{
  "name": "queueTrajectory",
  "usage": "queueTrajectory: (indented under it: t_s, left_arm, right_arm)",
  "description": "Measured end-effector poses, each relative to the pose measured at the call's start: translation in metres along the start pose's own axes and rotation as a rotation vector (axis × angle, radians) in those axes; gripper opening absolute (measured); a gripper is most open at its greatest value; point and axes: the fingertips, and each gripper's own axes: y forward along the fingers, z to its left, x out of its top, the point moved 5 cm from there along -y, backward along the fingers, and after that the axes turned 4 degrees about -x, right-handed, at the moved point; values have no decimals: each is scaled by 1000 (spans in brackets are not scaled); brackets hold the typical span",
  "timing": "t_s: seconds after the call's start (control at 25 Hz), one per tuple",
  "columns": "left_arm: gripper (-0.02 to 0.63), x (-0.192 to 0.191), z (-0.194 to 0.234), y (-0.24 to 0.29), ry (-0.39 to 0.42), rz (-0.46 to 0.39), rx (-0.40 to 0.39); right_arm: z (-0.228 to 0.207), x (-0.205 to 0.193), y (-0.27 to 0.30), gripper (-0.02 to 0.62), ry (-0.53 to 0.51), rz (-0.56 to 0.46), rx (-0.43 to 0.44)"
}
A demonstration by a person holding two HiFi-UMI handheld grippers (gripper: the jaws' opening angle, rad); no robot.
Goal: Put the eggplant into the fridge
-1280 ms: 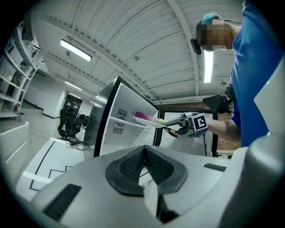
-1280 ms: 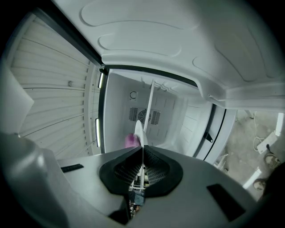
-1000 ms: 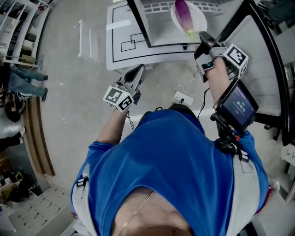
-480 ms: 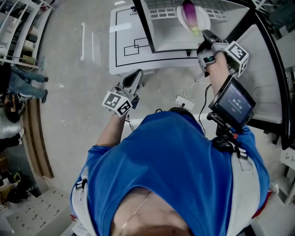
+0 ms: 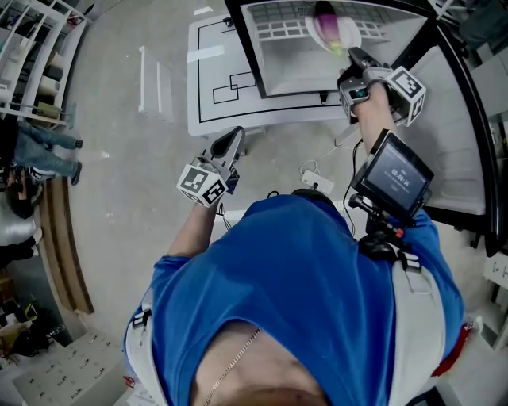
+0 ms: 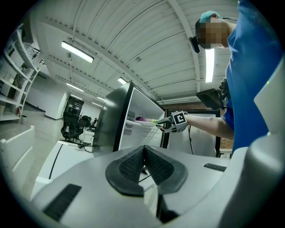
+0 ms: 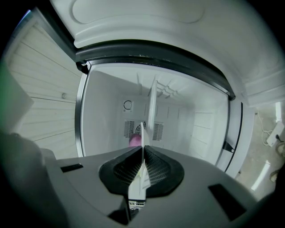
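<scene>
Eggplant (image 5: 326, 16) on plate (image 5: 350, 28) in right tongs (image 5: 354, 55)

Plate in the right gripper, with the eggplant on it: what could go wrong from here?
1. The right gripper pinches the plate by its rim alone, and the eggplant lies loose on top. A small tilt could roll it off.
2. The plate is at the opening of the fridge, close to the grid shelf. Its far edge may catch there and twist in the jaws.
</scene>
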Motion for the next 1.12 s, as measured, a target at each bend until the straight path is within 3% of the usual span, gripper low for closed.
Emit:
queueTrajectory:
  t_s: [0.32, 1.12]
  left_arm:
    - [8, -13, 27, 11, -12, -10, 28]
    - [8, -1, 25, 2, -14, -17, 61]
  right_arm:
    - [-16, 8, 41, 12, 25, -12, -3]
    - [2, -1, 52, 12, 23, -12, -7]
